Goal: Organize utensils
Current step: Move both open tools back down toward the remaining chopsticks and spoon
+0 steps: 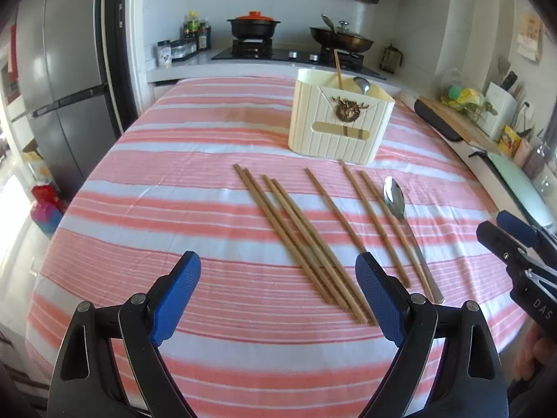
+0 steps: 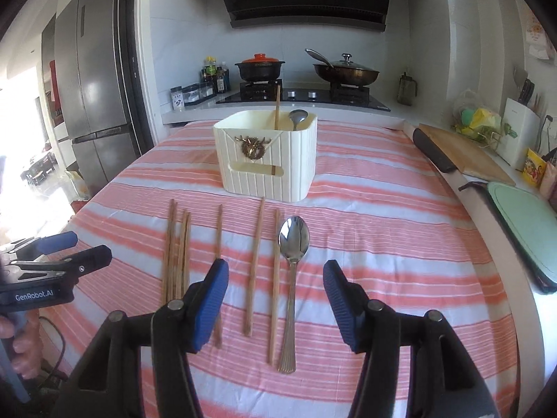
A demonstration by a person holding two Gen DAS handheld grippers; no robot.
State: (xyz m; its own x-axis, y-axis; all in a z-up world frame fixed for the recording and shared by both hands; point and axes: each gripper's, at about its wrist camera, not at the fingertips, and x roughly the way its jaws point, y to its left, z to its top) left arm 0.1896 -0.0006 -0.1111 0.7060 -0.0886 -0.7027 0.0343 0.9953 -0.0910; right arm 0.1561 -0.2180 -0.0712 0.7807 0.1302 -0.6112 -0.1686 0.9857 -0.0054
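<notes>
Both empty: left hand-held gripper wide, right hand-held gripper half-spread. Best straddling spoon handle, lower centre.

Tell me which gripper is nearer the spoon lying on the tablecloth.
Right. The right gripper hovers open directly over the spoon, its handle between the fingers. The left gripper is off to the side, beyond the chopsticks.

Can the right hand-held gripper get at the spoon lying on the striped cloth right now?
Probably yes. The right hand-held gripper is open and empty, and the spoon lies flat between its fingers' line of sight, uncovered. Only one chopstick lies close beside its handle.
</notes>
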